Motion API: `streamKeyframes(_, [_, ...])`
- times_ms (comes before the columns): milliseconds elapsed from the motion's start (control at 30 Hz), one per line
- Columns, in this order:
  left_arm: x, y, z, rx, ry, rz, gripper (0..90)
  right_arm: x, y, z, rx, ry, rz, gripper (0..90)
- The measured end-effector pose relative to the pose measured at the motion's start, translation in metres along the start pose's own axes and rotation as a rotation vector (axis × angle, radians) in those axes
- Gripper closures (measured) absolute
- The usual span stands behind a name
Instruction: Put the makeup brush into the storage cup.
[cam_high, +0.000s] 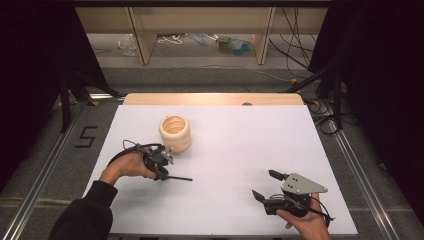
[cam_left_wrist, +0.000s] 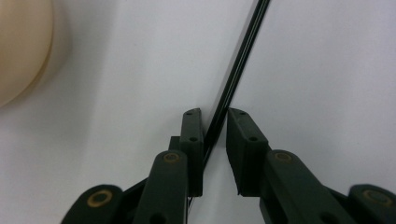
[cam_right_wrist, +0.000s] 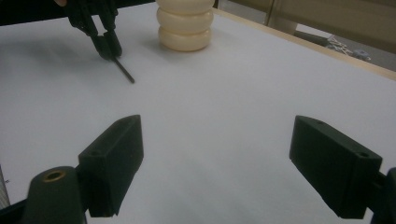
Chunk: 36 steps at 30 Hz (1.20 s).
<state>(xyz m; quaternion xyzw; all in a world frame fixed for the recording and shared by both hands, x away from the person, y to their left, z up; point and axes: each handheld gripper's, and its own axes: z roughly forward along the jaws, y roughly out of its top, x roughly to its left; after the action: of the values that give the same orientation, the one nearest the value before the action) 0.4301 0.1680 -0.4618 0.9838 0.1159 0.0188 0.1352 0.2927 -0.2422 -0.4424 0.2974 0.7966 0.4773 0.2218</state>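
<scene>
Jaws of the left gripper (cam_high: 167, 170) stand nearly together around a thin black straight rod (cam_high: 179, 178): in the left gripper view the rod (cam_left_wrist: 236, 74) runs up between the two black pads, lying against the pad on that view's left, while a narrow gap shows beside the other pad, so I cannot tell whether the rod is truly pinched. From the high view the rod lies low over the white worktop (cam_high: 235, 145), sticking out from the left gripper toward the middle of the sheet. Just beyond that gripper, close to it but apart from the rod's free end, stands a cream-coloured ribbed hollow cylinder (cam_high: 175, 133), upright with its open mouth upward; the right gripper view shows it as three stacked bulging rings (cam_right_wrist: 186, 23), with the left gripper (cam_right_wrist: 106, 44) and the rod (cam_right_wrist: 124, 70) to their left. The right gripper (cam_high: 265, 186) sits at the near right part of the worktop, well apart from rod and cylinder, held in the person's hand, its jaws spread wide with nothing between them but bare white surface.
</scene>
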Motion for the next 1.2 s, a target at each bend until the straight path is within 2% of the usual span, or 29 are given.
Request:
streamKeyframes(33, [0.0, 0.0, 0.0, 0.002, 0.0, -0.002, 77.0, 0.0, 0.0, 0.002, -0.02, 0.004, -0.004, 18.6])
streamKeyframes(100, [0.0, 0.001, 0.0, 0.003, 0.001, -0.005, 77.7, 0.0, 0.0, 0.001, -0.007, -0.001, -0.006, 18.6])
streamKeyframes(133, [-0.001, 0.002, 0.0, 0.01, 0.006, -0.001, 78.4, 0.001, 0.0, 0.003, -0.024, 0.001, -0.004, 18.6])
streamKeyframes(367, [-0.002, 0.004, 0.001, 0.021, 0.003, 0.0, 82.4, 0.001, 0.0, 0.003, -0.022, 0.003, -0.004, 18.6])
streamKeyframes(533, [-0.004, 0.006, 0.001, 0.044, 0.003, -0.022, 84.8, 0.001, 0.0, 0.003, -0.016, 0.006, -0.01, 18.6])
streamKeyframes(667, [-0.006, 0.011, 0.001, 0.078, 0.021, -0.057, 85.0, 0.001, 0.0, 0.003, -0.015, 0.006, -0.01, 18.6])
streamKeyframes(767, [-0.007, 0.012, 0.001, 0.085, 0.027, -0.077, 85.1, 0.001, 0.0, 0.004, -0.025, 0.006, -0.013, 18.8])
streamKeyframes(800, [-0.007, 0.012, 0.001, 0.082, 0.029, -0.079, 85.1, 0.001, 0.0, 0.003, -0.012, 0.013, -0.01, 18.8])
streamKeyframes(1033, [-0.007, 0.011, 0.001, 0.08, 0.032, -0.071, 85.2, 0.002, 0.0, 0.004, -0.013, 0.017, -0.009, 19.3])
streamKeyframes(1100, [-0.007, 0.01, 0.001, 0.064, 0.032, -0.075, 85.2, 0.003, 0.001, 0.003, -0.007, 0.022, -0.011, 19.3])
streamKeyframes(1200, [-0.006, 0.008, 0.0, 0.056, 0.012, -0.099, 85.2, 0.003, 0.001, 0.004, -0.015, 0.027, -0.017, 19.3])
